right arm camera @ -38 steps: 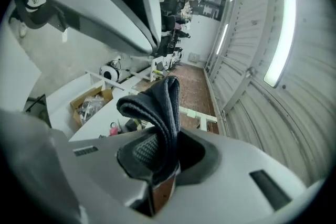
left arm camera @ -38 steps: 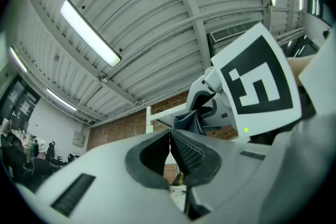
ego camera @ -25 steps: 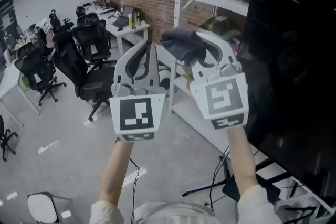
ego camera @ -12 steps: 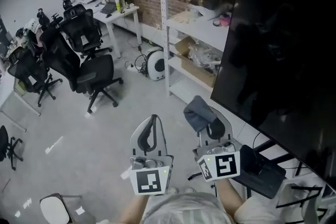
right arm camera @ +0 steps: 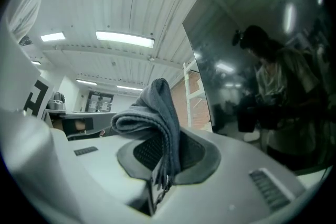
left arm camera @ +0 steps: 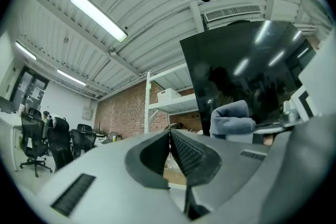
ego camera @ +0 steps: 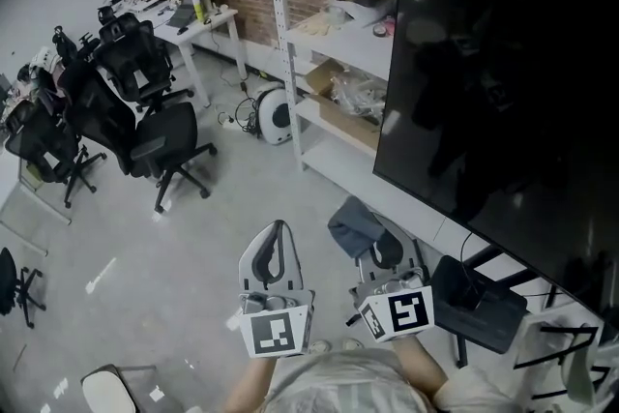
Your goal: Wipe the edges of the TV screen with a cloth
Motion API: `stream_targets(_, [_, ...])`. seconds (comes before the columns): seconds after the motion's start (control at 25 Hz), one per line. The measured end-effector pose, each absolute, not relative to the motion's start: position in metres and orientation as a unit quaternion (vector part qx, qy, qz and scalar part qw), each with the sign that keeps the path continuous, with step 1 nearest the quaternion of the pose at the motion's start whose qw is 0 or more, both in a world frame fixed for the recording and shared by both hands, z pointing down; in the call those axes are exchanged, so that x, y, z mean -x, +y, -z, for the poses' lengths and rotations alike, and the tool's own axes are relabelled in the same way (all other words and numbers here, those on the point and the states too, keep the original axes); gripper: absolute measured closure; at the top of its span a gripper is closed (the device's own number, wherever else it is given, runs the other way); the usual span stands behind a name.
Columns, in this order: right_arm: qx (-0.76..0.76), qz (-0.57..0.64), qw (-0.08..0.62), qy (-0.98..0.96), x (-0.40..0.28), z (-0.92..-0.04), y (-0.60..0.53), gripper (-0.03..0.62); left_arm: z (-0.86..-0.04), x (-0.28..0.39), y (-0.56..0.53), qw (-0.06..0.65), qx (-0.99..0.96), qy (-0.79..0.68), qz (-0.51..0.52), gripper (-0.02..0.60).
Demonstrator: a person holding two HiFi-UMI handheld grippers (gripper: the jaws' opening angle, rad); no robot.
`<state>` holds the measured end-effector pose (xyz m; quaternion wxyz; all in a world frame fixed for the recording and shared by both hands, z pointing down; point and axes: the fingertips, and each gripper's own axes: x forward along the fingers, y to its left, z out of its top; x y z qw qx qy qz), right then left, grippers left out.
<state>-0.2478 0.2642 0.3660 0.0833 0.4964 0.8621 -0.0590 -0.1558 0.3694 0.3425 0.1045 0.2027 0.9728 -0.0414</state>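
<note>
My right claw [ego camera: 375, 245] is clamped on a folded grey cloth [ego camera: 352, 223]. The cloth bunches up past the tips, so soft fabric rather than plastic would meet the glass. My left claw [ego camera: 276, 247] is pressed together with nothing in it. I judge it is only kept out of the way beside the right one.

Both sit low and near my body, well apart from the TV screen [ego camera: 503, 63]. The screen stands to the right, and its dark lower left corner is the part nearest the cloth. No wiping is under way.

Under the screen, the black stand foot [ego camera: 479, 305] lies close on my right and could trip me as I step in. A white shelf rack [ego camera: 334, 51] stands just beside the screen's left edge and crowds that side. Office chairs [ego camera: 155, 131] stand far left, no hindrance.
</note>
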Motion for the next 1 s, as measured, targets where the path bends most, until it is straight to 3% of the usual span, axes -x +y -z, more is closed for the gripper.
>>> stream_targets(1.0, [-0.531,0.013,0.051,0.846,0.226,-0.377,0.288,0.545,-0.361,0.140,0.385,0.091,-0.219,0.971,0.004,0.566])
